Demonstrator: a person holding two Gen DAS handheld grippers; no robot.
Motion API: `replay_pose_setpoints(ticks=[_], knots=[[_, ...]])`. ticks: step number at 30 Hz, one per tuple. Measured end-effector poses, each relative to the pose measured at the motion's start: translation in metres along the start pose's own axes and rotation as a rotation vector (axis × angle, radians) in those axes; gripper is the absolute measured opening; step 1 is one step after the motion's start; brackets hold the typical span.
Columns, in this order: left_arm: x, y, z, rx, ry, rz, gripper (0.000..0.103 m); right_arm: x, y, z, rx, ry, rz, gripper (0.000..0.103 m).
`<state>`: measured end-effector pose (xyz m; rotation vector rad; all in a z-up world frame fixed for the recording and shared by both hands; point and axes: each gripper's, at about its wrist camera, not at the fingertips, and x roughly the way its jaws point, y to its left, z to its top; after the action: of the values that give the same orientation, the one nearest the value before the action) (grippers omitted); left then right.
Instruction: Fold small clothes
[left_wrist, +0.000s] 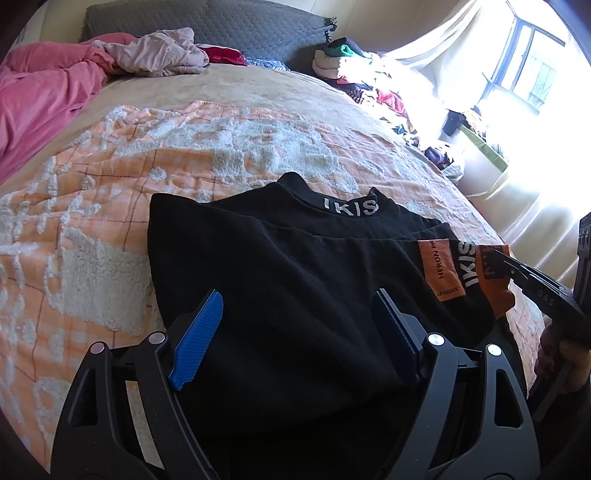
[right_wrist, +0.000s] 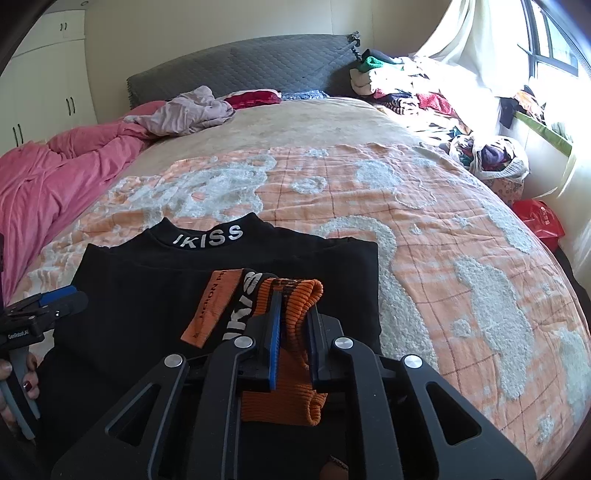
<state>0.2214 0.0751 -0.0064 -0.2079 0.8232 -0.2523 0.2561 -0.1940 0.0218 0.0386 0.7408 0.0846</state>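
Note:
A black top (left_wrist: 280, 258) (right_wrist: 147, 295) with a white-lettered "IKISS" collar (right_wrist: 208, 234) lies folded on the orange and white blanket (right_wrist: 424, 240). Its sleeve, with an orange label and a ribbed orange cuff (right_wrist: 291, 369) (left_wrist: 495, 291), is laid across the body. My right gripper (right_wrist: 295, 302) (left_wrist: 509, 264) stands nearly shut, with that cuff filling the narrow gap between its pads. My left gripper (left_wrist: 297, 299) (right_wrist: 62, 299) hovers wide open over the near left part of the top, its blue pads (left_wrist: 199, 332) holding nothing. A hand (right_wrist: 26, 384) holds its handle.
A pink duvet (right_wrist: 55, 177) and a crumpled beige garment (right_wrist: 188, 110) lie at the far left by the grey headboard (right_wrist: 240, 66). A heap of clothes (right_wrist: 413, 92), a full bag (right_wrist: 491, 155) and a red bag (right_wrist: 539, 218) line the right side under the bright window.

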Motion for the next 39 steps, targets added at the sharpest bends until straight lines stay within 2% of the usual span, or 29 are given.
replay_pose_setpoints(ticks=[5, 12, 19, 22, 24, 26, 29, 39], knots=[[0.002, 0.001, -0.001, -0.001, 0.017, 0.007, 0.075, -0.008, -0.003, 0.002, 0.007, -0.017, -0.033, 0.025], [0.014, 0.001, -0.007, 0.010, 0.085, 0.038, 0.075, -0.009, 0.028, 0.000, -0.072, 0.004, 0.034, 0.036], [0.019, 0.000, -0.012, 0.041, 0.120, 0.053, 0.075, 0.011, 0.069, -0.011, -0.120, 0.102, 0.124, 0.045], [0.019, 0.002, -0.012, 0.039, 0.123, 0.047, 0.075, 0.024, 0.074, -0.016, -0.128, 0.168, 0.101, 0.051], [0.020, 0.002, -0.012, 0.035, 0.126, 0.044, 0.075, 0.038, 0.070, -0.023, -0.126, 0.231, 0.059, 0.051], [0.020, 0.002, -0.012, 0.034, 0.127, 0.041, 0.075, 0.045, 0.058, -0.030, -0.087, 0.252, 0.087, 0.049], [0.021, 0.001, -0.013, 0.042, 0.127, 0.047, 0.075, 0.044, 0.050, -0.033, -0.041, 0.240, 0.119, 0.049], [0.017, 0.000, -0.011, 0.023, 0.115, 0.046, 0.076, 0.021, 0.050, -0.034, -0.023, 0.176, 0.127, 0.052]])
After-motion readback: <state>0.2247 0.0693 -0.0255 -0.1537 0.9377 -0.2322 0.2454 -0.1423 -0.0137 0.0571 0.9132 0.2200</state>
